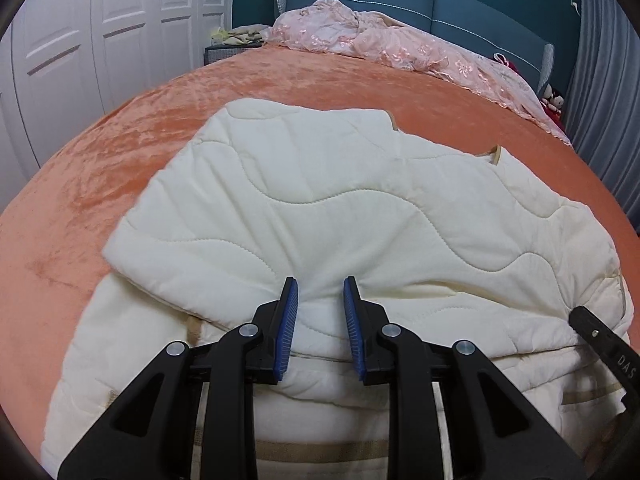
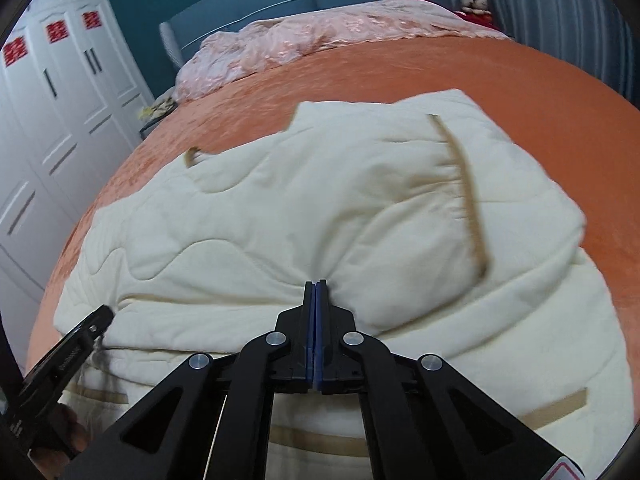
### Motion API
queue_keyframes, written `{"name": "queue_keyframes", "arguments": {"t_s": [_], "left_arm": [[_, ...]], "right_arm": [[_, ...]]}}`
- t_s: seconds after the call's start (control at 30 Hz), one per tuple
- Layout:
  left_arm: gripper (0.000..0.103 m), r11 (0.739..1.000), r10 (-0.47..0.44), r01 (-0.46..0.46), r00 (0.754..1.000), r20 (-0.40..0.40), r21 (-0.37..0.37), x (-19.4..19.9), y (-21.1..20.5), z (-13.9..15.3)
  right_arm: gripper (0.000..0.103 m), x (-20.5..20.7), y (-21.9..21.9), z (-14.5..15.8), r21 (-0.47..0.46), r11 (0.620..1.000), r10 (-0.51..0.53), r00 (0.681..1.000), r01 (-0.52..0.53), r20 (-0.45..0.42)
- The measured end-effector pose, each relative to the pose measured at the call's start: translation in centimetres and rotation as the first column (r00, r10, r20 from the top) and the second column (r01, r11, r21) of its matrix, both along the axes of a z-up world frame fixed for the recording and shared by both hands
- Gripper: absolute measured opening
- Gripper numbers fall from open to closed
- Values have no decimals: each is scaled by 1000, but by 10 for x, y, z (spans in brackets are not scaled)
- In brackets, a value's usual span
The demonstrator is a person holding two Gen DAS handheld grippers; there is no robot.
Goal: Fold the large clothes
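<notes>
On the orange bed (image 1: 100, 168), your right gripper (image 2: 316, 284) has its jaws pinched shut on a thin fold of the cream quilted garment (image 1: 320, 200). Your left gripper (image 1: 320, 292) stands narrowly open, fabric bulging between the pads. That thin pinch could slip, dropping the fold crooked.

The letters "DAS" stand on the right hand-held gripper (image 1: 608, 344); wardrobe (image 2: 60, 80) signs are unreadable.

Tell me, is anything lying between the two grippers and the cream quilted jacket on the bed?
Nothing visible. The left gripper and right gripper are directly at the cream quilted jacket.
</notes>
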State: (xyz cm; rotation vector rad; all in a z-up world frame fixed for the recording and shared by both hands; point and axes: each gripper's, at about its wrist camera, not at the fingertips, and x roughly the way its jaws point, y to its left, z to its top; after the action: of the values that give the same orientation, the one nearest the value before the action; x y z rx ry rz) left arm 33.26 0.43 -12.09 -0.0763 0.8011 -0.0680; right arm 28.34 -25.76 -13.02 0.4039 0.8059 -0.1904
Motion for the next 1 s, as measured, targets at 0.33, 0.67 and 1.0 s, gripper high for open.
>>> {"name": "queue_keyframes", "arguments": {"t_s": [0.33,0.67,1.0], "left_arm": [[23,994,106,-106,992,-61,8,4,78,16],[34,992,101,-102,995,-13,-69,102,70,81],[34,998,41,-46,991,-125,-36,199,38,18]], "right_arm": [[8,-15,-17,27,-133,991,-6,998,-3,-63],[23,103,57,85,1,968,248,964,-249,99],[41,260,120,38,73,917,393,920,-391,-10]]}}
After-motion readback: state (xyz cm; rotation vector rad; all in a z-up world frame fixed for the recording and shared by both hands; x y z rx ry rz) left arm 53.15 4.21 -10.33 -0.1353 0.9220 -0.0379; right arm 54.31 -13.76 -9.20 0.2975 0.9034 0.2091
